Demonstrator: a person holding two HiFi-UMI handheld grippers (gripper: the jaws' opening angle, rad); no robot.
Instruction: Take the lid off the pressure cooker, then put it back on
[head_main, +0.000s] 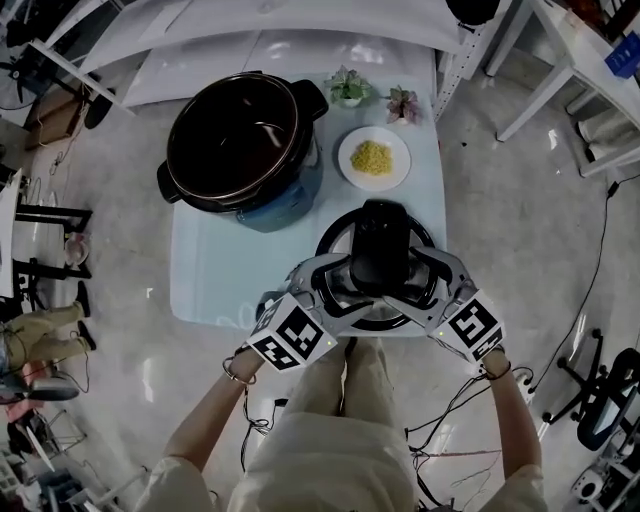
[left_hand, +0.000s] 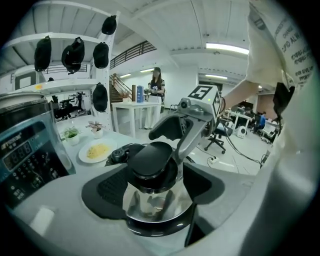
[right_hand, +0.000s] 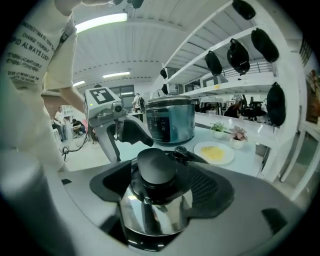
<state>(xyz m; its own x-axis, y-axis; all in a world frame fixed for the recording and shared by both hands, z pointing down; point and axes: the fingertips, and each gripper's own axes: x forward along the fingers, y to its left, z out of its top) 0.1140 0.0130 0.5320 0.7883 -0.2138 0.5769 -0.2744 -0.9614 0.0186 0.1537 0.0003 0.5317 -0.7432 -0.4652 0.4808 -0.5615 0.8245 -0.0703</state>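
Two grippers flank the lid (head_main: 335, 232), which sits on the near right part of the table (head_main: 210, 280), close to its near edge. Your left gripper (head_main: 322, 282) and right gripper (head_main: 438, 282) each have their jaws spread wide. The lid's black handle (head_main: 380, 245) stands between each pair, and no pad presses on it.

Judgement: coming at the handle from opposite sides lets you share the lid's weight and keep it level.

The pressure cooker (head_main: 240, 140) stands open at the far left, lid off, so the first half of the task looks done. A plate (head_main: 374, 157) of yellow food and two small plants (head_main: 348, 88) sit far right, clear of the path back.

Writing: "ALWAYS" reads on your sleeve (right_hand: 35, 45). The print on the cooker's control panel (left_hand: 22, 160) is too small to read.
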